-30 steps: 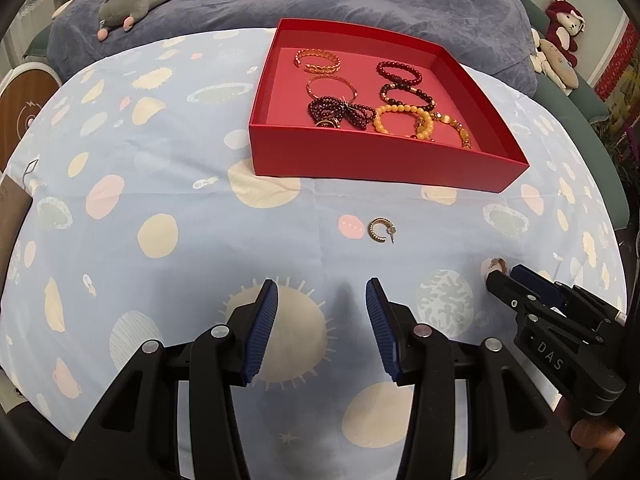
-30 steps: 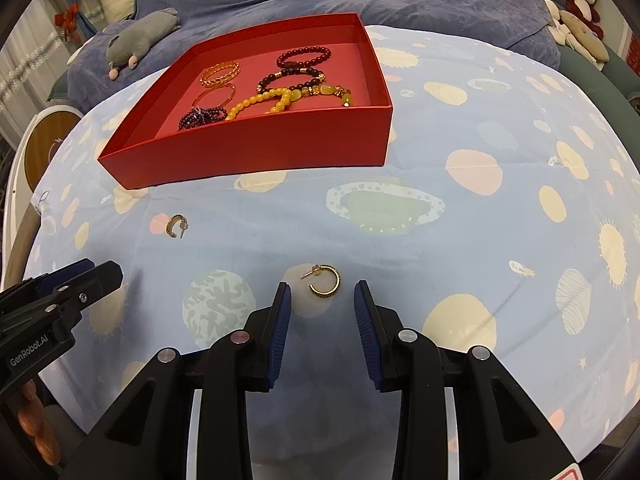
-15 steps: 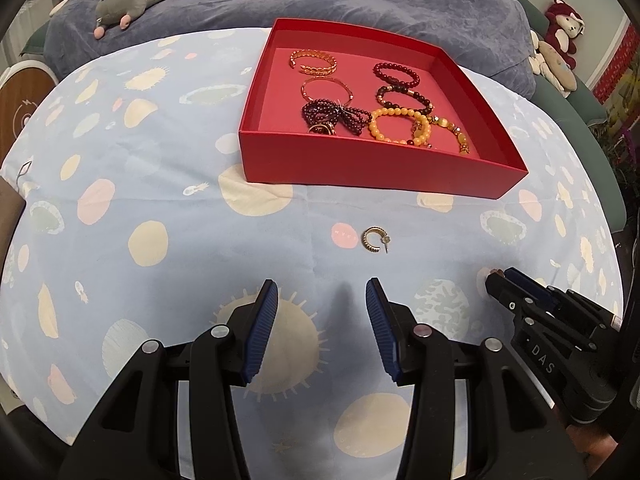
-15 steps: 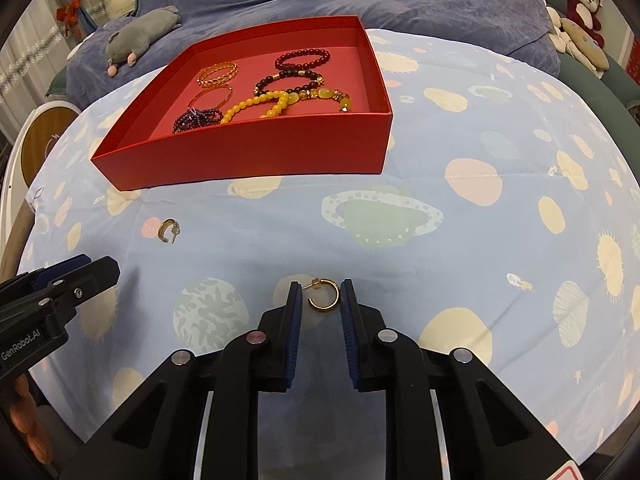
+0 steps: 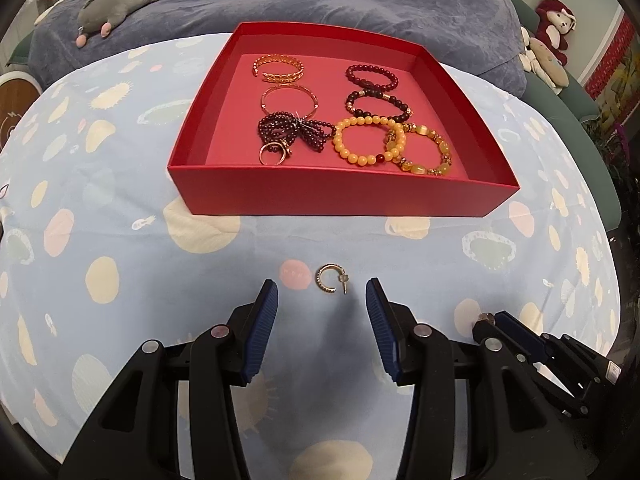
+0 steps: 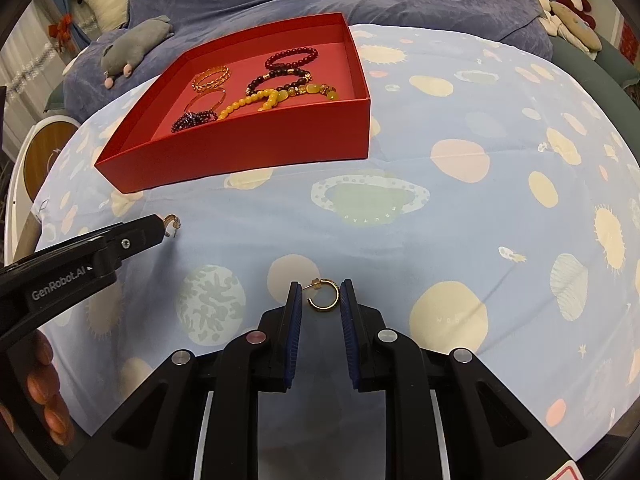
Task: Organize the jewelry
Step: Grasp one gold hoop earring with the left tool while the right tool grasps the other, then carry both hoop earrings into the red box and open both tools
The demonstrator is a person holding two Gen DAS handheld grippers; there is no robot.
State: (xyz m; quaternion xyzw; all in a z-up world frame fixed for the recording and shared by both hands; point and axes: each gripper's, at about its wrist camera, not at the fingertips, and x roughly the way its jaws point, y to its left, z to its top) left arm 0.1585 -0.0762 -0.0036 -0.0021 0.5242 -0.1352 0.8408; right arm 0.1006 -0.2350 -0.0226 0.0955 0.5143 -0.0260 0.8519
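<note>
A red box (image 5: 340,196) of bracelets sat on a blue cloth (image 5: 120,240) printed with planets. Two gold hoop earrings lay on the cloth in front of it. The left gripper (image 5: 322,298) hung released, its blue pads wide apart, one earring (image 5: 330,279) just ahead of its tips. The right gripper (image 6: 320,292) had just been closing and was clenched on the other earring (image 6: 325,295), which sat between its pads.
</note>
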